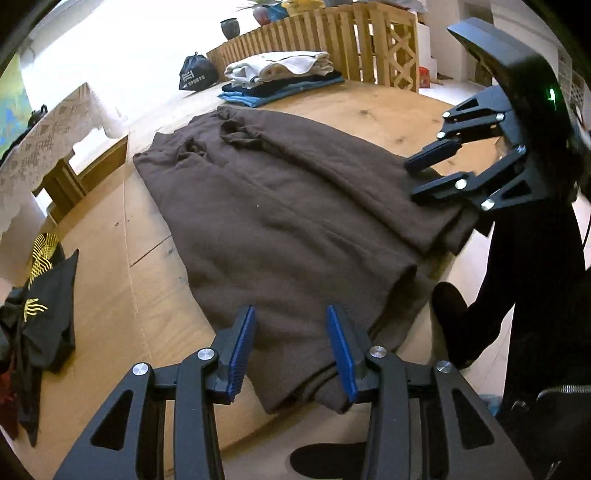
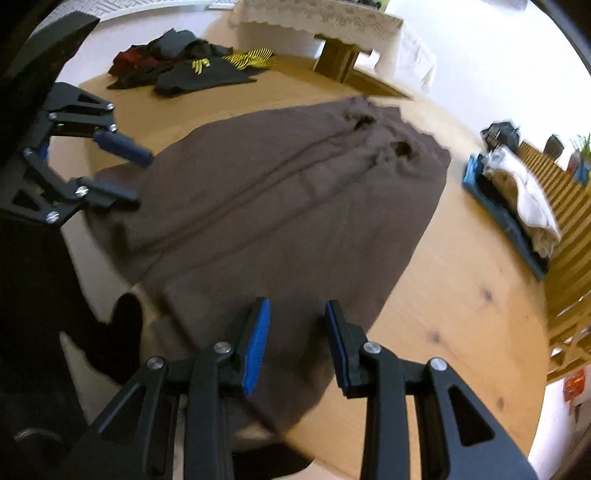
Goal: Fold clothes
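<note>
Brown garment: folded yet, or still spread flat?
Partly folded. The brown garment lies flat on the table with its sides turned in lengthwise along the middle; no crosswise fold yet.

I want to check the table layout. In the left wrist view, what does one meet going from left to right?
Black garment with yellow print → brown garment → right tongs, open at the brown garment's edge.

place: home living space | cues: wooden table [image 1: 388, 110], lace tablecloth [image 1: 48, 147], potted plants [image 1: 229, 27], slatted wooden fence [image 1: 332, 40]
</note>
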`<act>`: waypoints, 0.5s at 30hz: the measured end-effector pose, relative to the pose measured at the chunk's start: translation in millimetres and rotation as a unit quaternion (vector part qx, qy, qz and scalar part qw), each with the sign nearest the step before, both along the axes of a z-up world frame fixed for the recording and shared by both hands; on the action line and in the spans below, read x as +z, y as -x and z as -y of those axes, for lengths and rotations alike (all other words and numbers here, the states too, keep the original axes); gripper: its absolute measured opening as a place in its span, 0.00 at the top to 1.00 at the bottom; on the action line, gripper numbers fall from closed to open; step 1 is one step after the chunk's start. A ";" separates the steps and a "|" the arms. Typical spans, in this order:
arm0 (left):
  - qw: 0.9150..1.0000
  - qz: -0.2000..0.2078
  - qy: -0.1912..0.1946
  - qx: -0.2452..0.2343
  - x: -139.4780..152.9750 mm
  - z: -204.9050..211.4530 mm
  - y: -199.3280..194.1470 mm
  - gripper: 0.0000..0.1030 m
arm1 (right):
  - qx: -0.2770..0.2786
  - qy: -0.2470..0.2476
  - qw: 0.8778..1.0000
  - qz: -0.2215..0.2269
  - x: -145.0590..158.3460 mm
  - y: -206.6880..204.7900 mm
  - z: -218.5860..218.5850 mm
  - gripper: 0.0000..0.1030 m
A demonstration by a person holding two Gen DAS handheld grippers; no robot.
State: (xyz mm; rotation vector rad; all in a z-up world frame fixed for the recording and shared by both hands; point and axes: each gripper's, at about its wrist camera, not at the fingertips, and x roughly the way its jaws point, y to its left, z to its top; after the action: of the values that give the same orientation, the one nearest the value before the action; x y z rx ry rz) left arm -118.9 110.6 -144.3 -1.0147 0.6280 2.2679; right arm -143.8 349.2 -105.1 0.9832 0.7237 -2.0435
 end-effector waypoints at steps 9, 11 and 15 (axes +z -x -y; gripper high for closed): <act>1.000 0.023 -0.011 0.007 16.1 23.9 -17.1 0.61 | -0.091 0.108 0.982 0.122 31.3 25.1 -80.0 0.62; 0.996 0.065 -0.048 0.036 17.1 34.9 -4.4 0.61 | -0.118 0.135 0.970 0.161 27.1 35.1 -85.4 0.62; 0.992 0.065 -0.067 0.080 21.5 49.2 8.4 0.62 | -0.144 0.148 0.966 0.157 21.6 36.0 -86.6 0.62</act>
State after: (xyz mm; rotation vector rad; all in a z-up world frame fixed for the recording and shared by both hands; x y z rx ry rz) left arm -127.3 61.4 -122.8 -1.1719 0.3449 2.3223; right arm -179.8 435.9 -83.5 1.2481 0.1070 -2.0899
